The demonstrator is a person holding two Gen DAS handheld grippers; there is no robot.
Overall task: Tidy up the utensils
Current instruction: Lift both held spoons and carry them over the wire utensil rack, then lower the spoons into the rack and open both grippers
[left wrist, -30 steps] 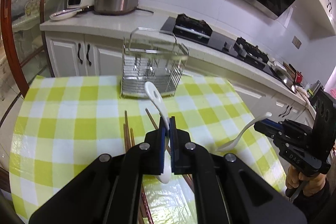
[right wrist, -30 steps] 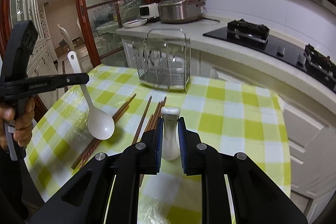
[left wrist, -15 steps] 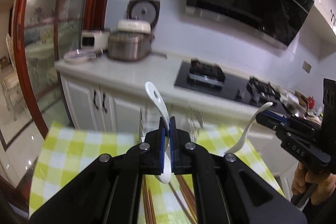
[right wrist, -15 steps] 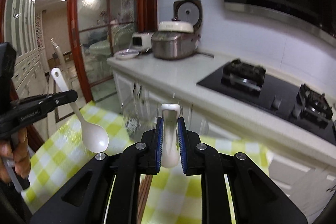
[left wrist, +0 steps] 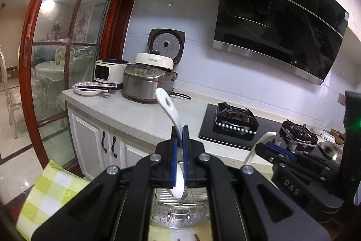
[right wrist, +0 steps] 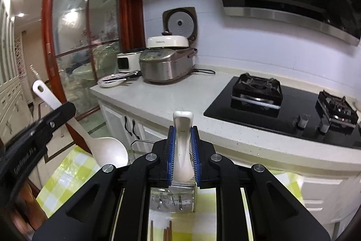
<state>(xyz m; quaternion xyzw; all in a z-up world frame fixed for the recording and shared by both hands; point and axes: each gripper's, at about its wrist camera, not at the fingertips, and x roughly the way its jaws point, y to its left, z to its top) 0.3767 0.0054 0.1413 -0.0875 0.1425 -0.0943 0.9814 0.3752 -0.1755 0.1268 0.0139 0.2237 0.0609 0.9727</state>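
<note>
Both grippers have risen since the earlier frames: the checked tablecloth that filled the views now shows only at the bottom edges, and the counter and wall fill the rest. Left gripper [left wrist: 179,134] is clamped tight on the handle of a white spoon [left wrist: 168,105]; handle rises to upper left of the pads, bowl hangs below them, centre bottom of frame. Right gripper [right wrist: 183,139] is closed narrowly on a second white spoon [right wrist: 182,128], handle end standing up between the blue pads. In the right wrist view the first spoon's bowl sits at lower left, over the tablecloth [right wrist: 61,177]. In the left wrist view the right gripper and its spoon appear at lower right. Metal utensil rack [left wrist: 180,207] lies directly beneath the left gripper; in the right wrist view it is also under the pads, bottom centre. Brown chopsticks [right wrist: 167,233] lie on the cloth at the very bottom. Farther back: white counter [left wrist: 135,114], black gas hob [left wrist: 234,121] at right, rice cooker [left wrist: 144,83] with lid up at centre, plate [left wrist: 88,88] left of it. Dark range hood [left wrist: 277,26] at upper right.
</note>
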